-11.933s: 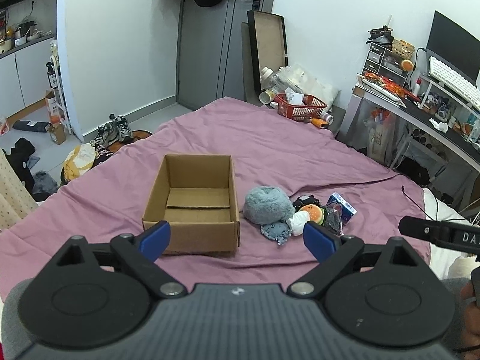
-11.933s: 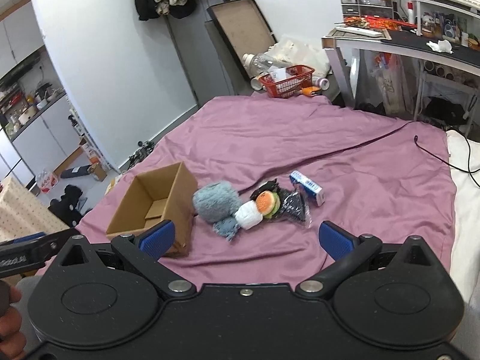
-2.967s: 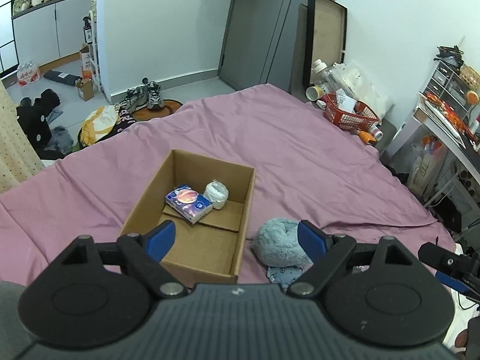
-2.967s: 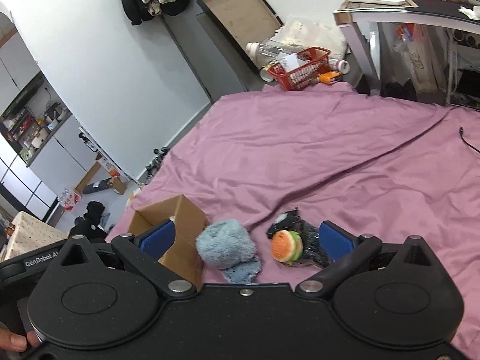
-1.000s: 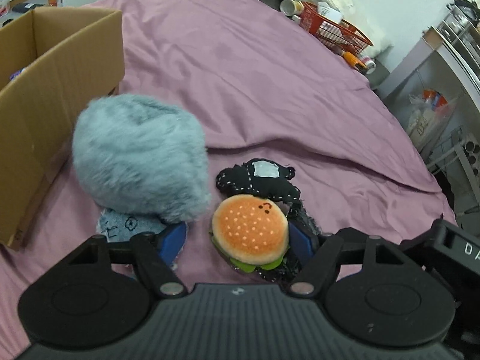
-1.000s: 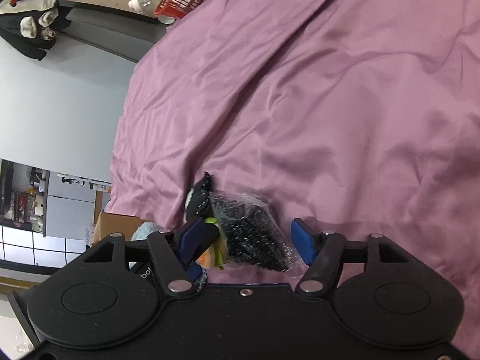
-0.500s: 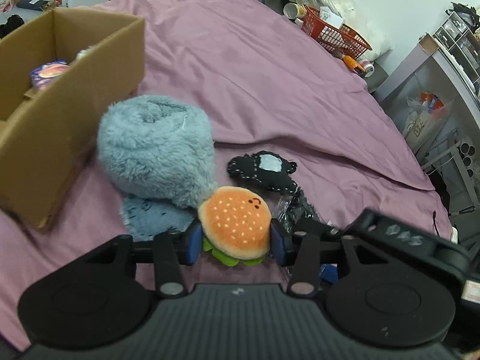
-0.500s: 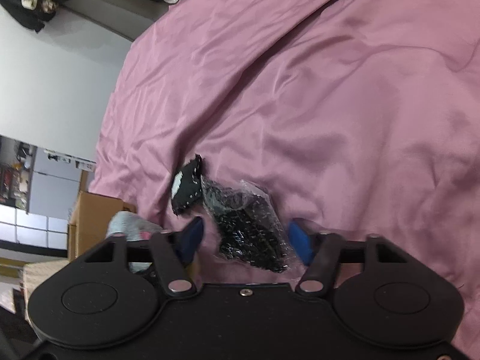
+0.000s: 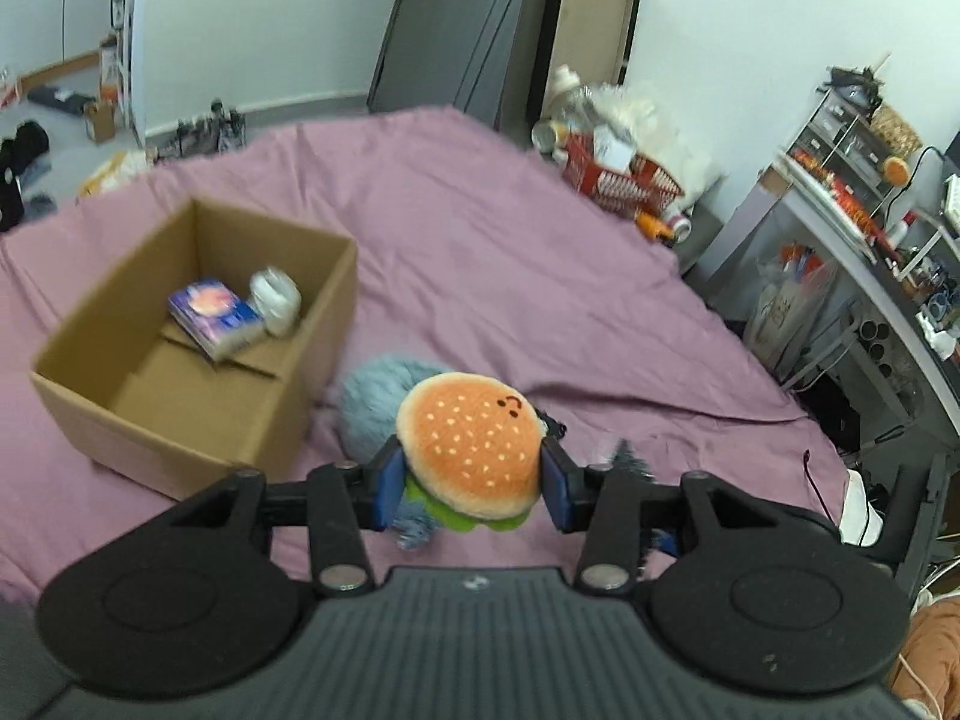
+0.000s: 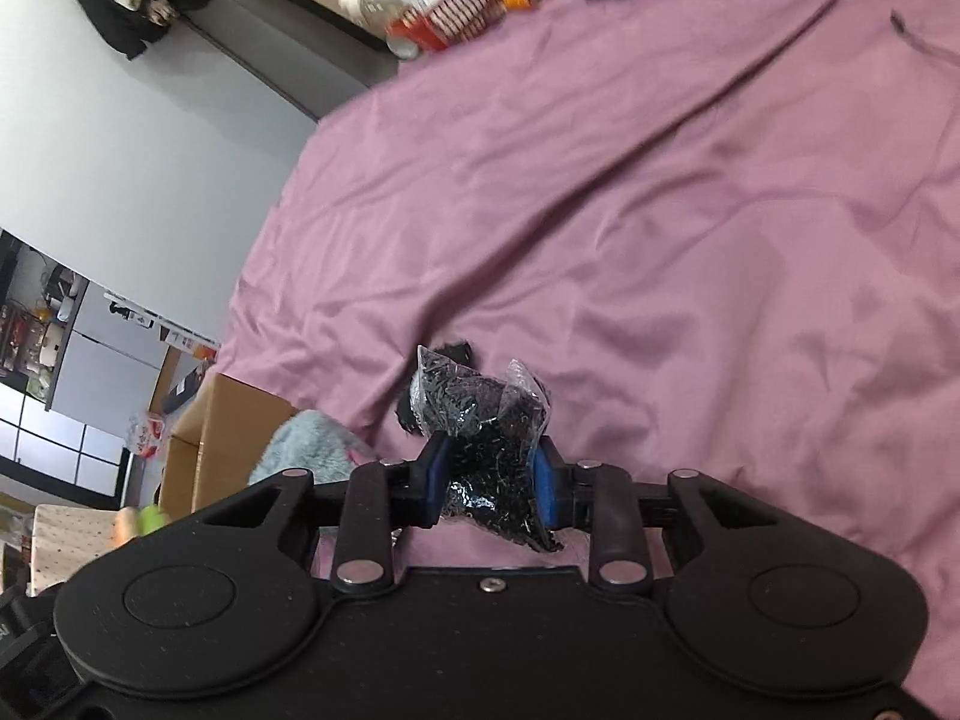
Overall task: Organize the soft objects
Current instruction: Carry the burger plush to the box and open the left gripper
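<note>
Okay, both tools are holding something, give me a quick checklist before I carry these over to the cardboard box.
1. Left tool shut on the burger plush: ok, pads press both sides.
2. Right tool shut on the black bag: ok, though the plastic bunches loosely.
3. Both items lifted off the purple sheet: cannot tell.
4. Cardboard box open with free floor: ok; only the tissue pack and white roll inside.
5. Grey fluffy plush out of the path: not ok, it lies beside the box.

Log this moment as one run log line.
left gripper: shut on burger plush | right gripper: shut on bag of black bits | cardboard box: tissue pack, white roll
</note>
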Available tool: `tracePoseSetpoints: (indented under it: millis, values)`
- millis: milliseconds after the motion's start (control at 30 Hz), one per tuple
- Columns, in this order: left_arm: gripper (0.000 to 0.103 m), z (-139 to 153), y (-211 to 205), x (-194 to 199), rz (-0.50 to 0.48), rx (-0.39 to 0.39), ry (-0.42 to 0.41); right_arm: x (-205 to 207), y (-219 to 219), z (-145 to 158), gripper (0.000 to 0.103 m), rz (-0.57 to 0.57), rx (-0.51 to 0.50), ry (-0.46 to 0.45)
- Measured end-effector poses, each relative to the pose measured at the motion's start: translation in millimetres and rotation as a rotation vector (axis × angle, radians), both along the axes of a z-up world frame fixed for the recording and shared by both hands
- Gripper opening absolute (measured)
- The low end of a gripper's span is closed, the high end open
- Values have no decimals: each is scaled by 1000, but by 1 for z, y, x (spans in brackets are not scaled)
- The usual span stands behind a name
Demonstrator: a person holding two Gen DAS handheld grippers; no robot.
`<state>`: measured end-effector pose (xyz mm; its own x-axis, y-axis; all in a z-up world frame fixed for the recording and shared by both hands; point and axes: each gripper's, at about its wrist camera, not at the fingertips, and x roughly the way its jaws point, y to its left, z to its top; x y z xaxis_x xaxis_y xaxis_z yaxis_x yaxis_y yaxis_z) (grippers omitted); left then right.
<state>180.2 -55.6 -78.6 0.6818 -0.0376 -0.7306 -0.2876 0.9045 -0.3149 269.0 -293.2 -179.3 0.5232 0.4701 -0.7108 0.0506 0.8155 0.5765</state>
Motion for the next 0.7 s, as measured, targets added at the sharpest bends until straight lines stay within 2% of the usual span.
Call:
tracePoseSetpoints:
  millis: [300, 700]
  values:
    - [45, 30, 33, -31, 43, -6, -51, -34, 2, 31, 29, -18, -26, -66]
    - [45, 54, 72, -46, 64, -20, -103, -65, 49, 86, 29, 10, -31, -178]
